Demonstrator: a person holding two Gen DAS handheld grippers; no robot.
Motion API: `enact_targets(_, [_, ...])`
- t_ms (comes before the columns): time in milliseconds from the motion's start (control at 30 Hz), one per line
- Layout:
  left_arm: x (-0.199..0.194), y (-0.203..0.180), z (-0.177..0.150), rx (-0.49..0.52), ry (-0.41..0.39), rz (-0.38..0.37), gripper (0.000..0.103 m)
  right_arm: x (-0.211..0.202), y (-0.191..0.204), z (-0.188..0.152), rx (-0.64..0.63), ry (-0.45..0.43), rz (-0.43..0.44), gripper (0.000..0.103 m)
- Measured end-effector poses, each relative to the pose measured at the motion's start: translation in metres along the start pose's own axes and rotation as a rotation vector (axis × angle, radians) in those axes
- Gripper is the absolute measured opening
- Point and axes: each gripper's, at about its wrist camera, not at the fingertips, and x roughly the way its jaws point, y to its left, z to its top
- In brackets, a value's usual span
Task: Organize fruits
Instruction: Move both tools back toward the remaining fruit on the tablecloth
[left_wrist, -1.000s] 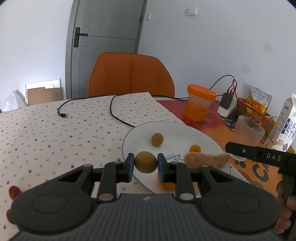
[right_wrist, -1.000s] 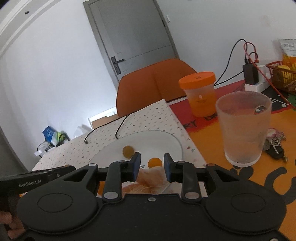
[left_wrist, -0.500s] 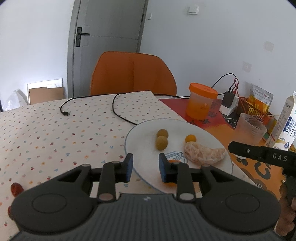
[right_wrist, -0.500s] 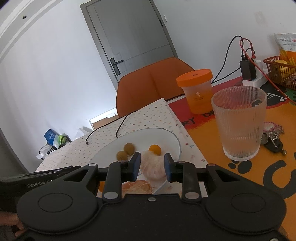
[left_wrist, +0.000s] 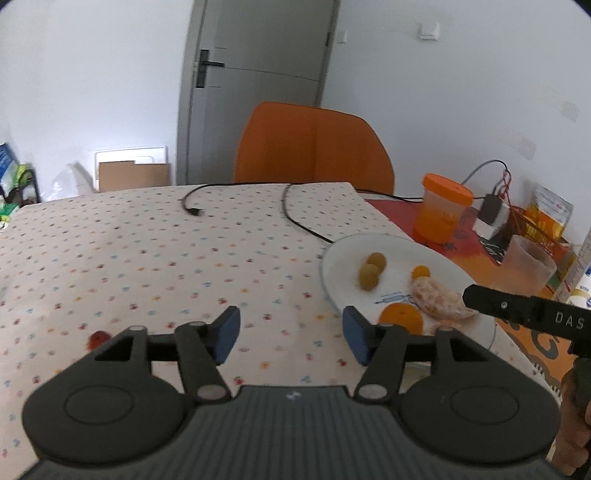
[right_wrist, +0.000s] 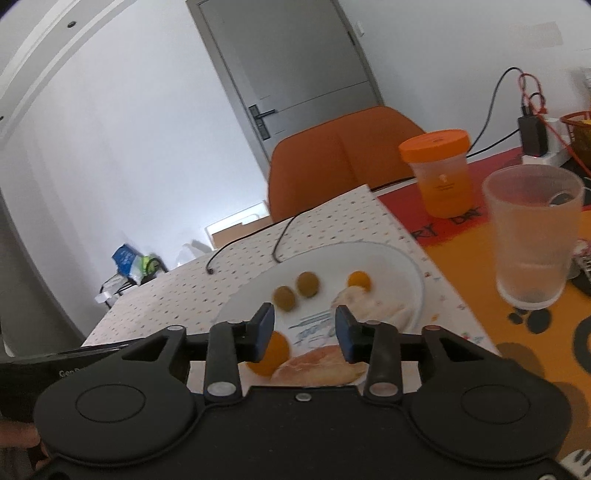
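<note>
The left gripper (left_wrist: 291, 338) hangs wide open and empty over the dotted cloth; a red fruit (left_wrist: 96, 339) lies off to its left, nearer that hand. The right gripper (right_wrist: 303, 334), also open and empty, hovers over the plate (right_wrist: 415, 275) of gathered fruit.

The table (left_wrist: 147, 258) wears a white cloth with small coloured dots on its left part and an orange and red mat (right_wrist: 480, 295) on its right part. On the dotted cloth lie a black cable (left_wrist: 295, 218) at the far side, a small red fruit (left_wrist: 96, 338) near the left edge, and a white plate (left_wrist: 340, 254) at the cloth's right edge. On the mat stand an orange-lidded tub (right_wrist: 439, 173) far back and a ribbed clear cup (right_wrist: 532, 236) nearer, right of the plate.
</note>
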Motion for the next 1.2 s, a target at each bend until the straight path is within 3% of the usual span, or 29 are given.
enact_targets(367, [-0.021, 0.034, -0.009, -0.056, -0.012, 0.084, 0.082, 0.011, 0.034, -0.009, -0.050, 0.037, 0.041, 0.065])
enact_targets(667, [-0.041, 0.064, -0.018, -0.104, -0.023, 0.138, 0.086, 0.012, 0.061, -0.014, -0.093, 0.036, 0.064, 0.086])
enact_targets(900, [-0.055, 0.087, -0.025, -0.138, -0.033, 0.162, 0.087, 0.012, 0.082, -0.019, -0.118, 0.043, 0.080, 0.094])
enact_targets(1200, [-0.070, 0.116, -0.033, -0.182, -0.031, 0.209, 0.087, 0.017, 0.106, -0.024, -0.155, 0.061, 0.106, 0.095])
